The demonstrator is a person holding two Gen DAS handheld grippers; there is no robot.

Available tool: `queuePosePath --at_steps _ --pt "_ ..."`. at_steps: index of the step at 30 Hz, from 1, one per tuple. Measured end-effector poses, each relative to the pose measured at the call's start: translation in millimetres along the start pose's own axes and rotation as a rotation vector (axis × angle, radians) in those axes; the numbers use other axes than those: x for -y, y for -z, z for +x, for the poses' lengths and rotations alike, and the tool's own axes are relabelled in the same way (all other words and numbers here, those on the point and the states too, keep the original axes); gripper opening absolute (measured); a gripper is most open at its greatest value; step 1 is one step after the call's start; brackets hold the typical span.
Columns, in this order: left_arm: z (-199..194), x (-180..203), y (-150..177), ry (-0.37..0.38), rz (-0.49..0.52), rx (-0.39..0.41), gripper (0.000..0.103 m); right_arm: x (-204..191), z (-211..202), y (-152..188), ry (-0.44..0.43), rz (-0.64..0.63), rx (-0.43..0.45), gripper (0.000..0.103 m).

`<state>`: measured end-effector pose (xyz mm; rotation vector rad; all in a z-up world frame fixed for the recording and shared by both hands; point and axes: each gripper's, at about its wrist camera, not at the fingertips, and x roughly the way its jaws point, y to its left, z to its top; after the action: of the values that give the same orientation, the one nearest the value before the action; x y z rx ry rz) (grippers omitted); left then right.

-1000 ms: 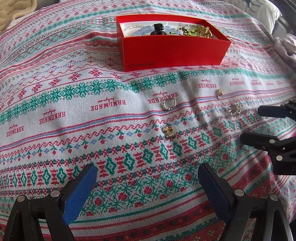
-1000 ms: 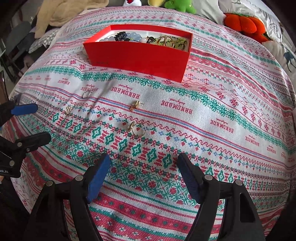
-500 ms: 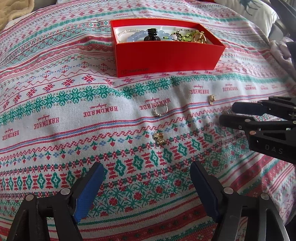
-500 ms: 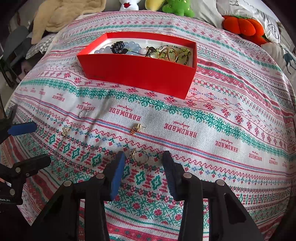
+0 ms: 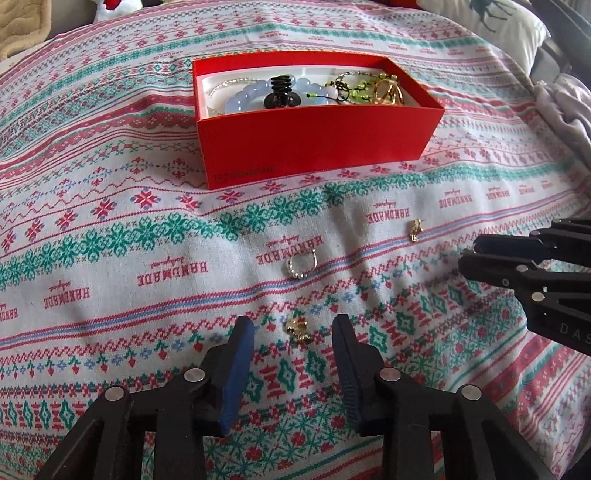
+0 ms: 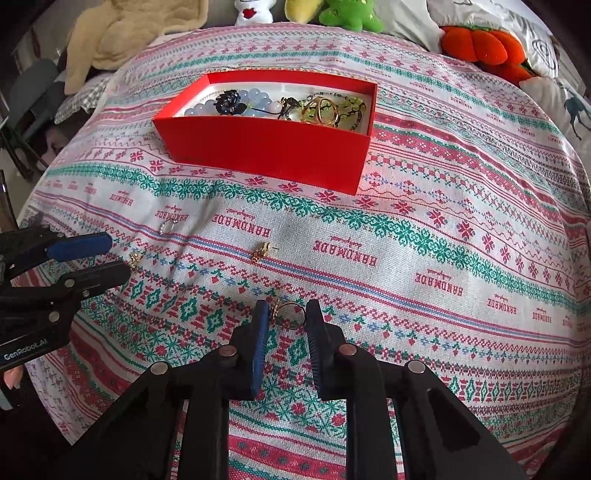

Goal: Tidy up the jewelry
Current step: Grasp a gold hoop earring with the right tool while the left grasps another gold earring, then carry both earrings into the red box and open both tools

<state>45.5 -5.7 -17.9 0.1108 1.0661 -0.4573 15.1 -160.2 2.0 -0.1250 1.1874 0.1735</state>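
A red box [image 5: 314, 147] holds bead bracelets, a black clip and gold rings; it also shows in the right wrist view [image 6: 266, 151]. My left gripper [image 5: 293, 332] is partly open around a small gold earring [image 5: 297, 328] on the patterned cloth, not touching it. My right gripper [image 6: 286, 314] has narrowed onto a gold ring [image 6: 290, 314] lying on the cloth. A silver beaded hoop [image 5: 303, 264] and a gold stud [image 5: 415, 229] lie loose between the grippers and the box.
The patterned bedspread [image 6: 443, 240] covers a soft, wrinkled bed. Plush toys [image 6: 480, 48] and pillows sit at the far edge. A beige blanket [image 6: 122, 33] lies at the back left.
Both grippers moved forward and down toward the cloth. The left jaws narrowed around the gold earring. The right jaws closed in on the gold ring.
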Motion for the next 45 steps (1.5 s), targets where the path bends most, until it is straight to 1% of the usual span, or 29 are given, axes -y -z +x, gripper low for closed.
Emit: queuePosePath --at_steps 1,4,6,10,17,22,29,33,39,45 --pt "3 2 -2 0.002 0.007 -0.001 0.030 2 -1 1 -0.002 0.005 -0.001 0.021" --pt "16 8 -9 -0.002 0.024 -0.013 0.027 8 -4 3 -0.008 0.017 -0.004 0.021" --pt "25 11 -14 -0.001 0.018 -0.029 0.025 13 -6 6 -0.013 0.026 -0.004 0.021" --pt "36 11 -21 0.007 -0.002 -0.036 0.025 22 -10 11 -0.019 0.039 -0.007 0.021" --pt "43 11 -27 0.028 -0.030 -0.030 0.023 29 -15 15 -0.025 0.051 -0.008 0.021" --pt "41 7 -25 0.018 -0.036 -0.024 0.018 28 -17 14 -0.023 0.052 -0.002 0.021" --pt "38 10 -23 -0.015 -0.013 -0.021 0.017 31 -25 11 -0.024 0.060 0.013 0.021" --pt "34 5 -25 -0.002 -0.046 -0.028 0.017 34 -28 8 -0.030 0.073 0.016 0.021" --pt "28 -1 -27 -0.002 -0.085 -0.034 0.017 34 -32 0 -0.036 0.092 0.021 0.021" --pt "12 0 -33 0.002 -0.111 -0.020 0.017 33 -39 -13 -0.051 0.114 0.032 0.021"
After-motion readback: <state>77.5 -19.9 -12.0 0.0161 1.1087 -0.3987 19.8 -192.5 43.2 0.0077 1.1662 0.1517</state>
